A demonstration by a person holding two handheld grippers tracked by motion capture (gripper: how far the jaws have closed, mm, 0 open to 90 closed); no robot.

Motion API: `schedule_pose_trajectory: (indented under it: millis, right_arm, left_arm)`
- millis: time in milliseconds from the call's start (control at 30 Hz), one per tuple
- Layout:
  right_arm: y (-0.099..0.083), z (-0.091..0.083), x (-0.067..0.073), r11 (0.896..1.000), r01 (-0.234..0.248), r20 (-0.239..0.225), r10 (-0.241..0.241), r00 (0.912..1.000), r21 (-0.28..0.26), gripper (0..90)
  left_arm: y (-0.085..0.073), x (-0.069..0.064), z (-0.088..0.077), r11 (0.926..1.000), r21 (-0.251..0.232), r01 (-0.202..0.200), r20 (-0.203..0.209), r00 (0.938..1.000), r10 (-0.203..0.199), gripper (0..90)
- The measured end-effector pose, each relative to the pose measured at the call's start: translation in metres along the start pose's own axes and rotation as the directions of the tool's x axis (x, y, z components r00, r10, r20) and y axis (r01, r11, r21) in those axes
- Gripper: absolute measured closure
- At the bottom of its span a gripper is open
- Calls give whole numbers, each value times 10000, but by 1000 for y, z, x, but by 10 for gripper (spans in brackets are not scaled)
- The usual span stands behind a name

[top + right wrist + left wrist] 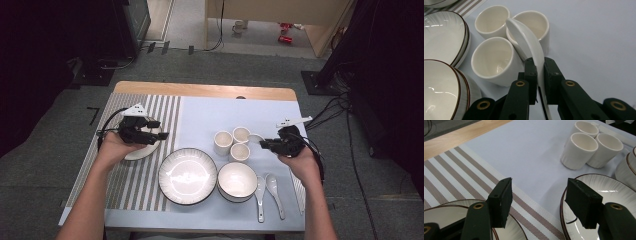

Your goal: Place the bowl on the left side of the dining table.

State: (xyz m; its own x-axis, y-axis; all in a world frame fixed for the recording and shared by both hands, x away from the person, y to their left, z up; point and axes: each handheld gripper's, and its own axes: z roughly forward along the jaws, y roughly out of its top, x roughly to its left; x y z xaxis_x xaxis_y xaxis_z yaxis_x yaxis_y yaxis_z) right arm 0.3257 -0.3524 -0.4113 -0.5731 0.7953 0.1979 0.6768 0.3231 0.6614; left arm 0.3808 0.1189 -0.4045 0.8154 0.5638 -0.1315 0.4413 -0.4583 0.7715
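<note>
- The right gripper point(537, 75) is clamped on the handle of a white ceramic spoon point(529, 41); the two black pads press it from either side, and its bowl end juts out past the jaws.
- In the right gripper view the spoon's bowl hangs above the three white cups point(495, 58), over the gap between the cup at 12 o'clock and the cup at 1 o'clock.
- In the high view the right gripper point(267, 144) sits at 3 o'clock of the cup cluster point(232, 142), with the spoon point(256, 138) reaching toward the cups.
- The left gripper point(537, 202) stands wide, nothing between its pads; it hovers over the striped placemat point(454, 170).
- A small plate point(454, 207) lies under its left jaw, and the large ribbed plate point(614, 192) lies under the right one.
- In the high view the large plate point(187, 176) sits at 6 o'clock of the table centre, a bowl point(237, 181) just beside it at 3 o'clock.
- Two more white spoons point(267, 195) lie at the bowl's 3 to 4 o'clock.
</note>
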Motion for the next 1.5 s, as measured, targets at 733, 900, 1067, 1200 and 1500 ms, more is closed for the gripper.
schedule_pose_trajectory:
  millis: [733, 900, 1067, 1200, 1500]
  right_arm:
    - [15, -5, 31, 9979, 586, -670, -602, 9959, -268, 826]
    - [20, -4, 40, 9965, 792, -873, -813, 9929, -264, 826]
    - [22, -2, 46, 9957, 871, -1118, -901, 9896, -307, 826]
    - [24, -1, 50, 9955, 900, -1251, -931, 9878, -304, 825]
    - [27, 2, 62, 9935, 1087, -1603, -1127, 9806, -334, 825]
  left_arm:
    - [7, -25, 8, 9994, -226, -272, 1151, 9929, 297, 382]
    - [10, -32, 12, 9986, -229, -477, 1269, 9906, 502, 385]
    - [12, -37, 15, 9983, -241, -524, 1299, 9900, 551, 384]
    - [15, -41, 15, 9978, -345, -568, 1476, 9871, 613, 387]
    - [19, -48, 17, 9967, -557, -593, 1753, 9821, 682, 400]
